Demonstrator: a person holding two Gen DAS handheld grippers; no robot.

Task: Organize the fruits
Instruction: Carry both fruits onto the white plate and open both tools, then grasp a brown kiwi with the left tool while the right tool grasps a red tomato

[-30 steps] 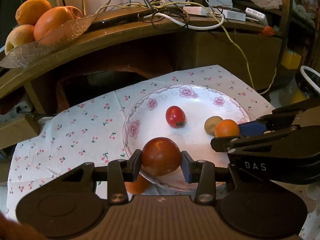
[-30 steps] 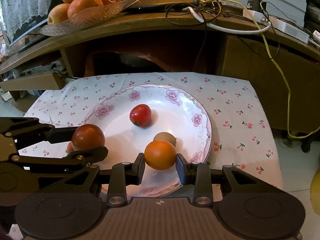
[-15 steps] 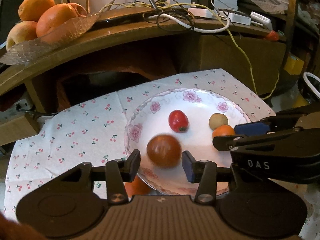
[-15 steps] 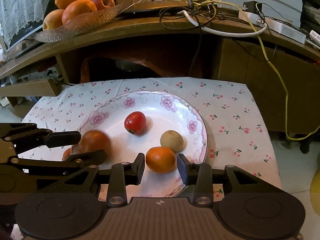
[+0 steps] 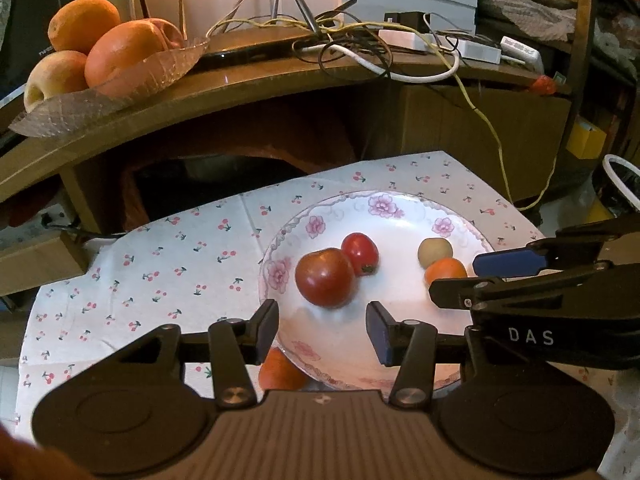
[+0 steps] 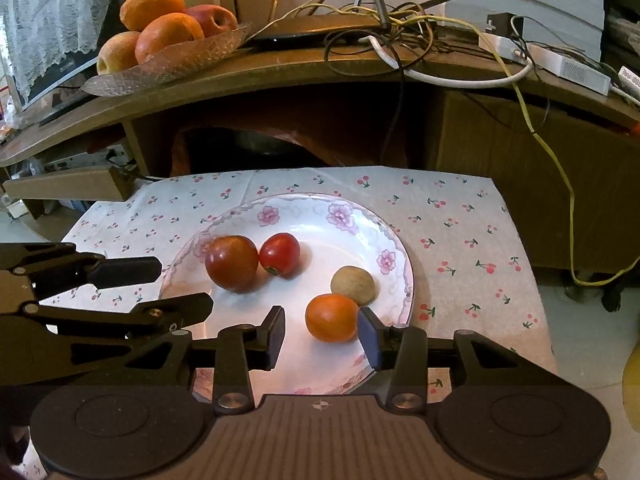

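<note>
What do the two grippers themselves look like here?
Both are matte black, with a ribbed central body flanked by two round discs. The left gripper and right gripper carry blue finger pads and silver pivot screws. White "DAS" lettering marks the right one's side. No cables or sleeves visible.

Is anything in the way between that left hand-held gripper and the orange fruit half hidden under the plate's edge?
Yes. The flowered white plate's rim overhangs the orange fruit, which lies below the left hand-held gripper, partly behind its left finger.
</note>
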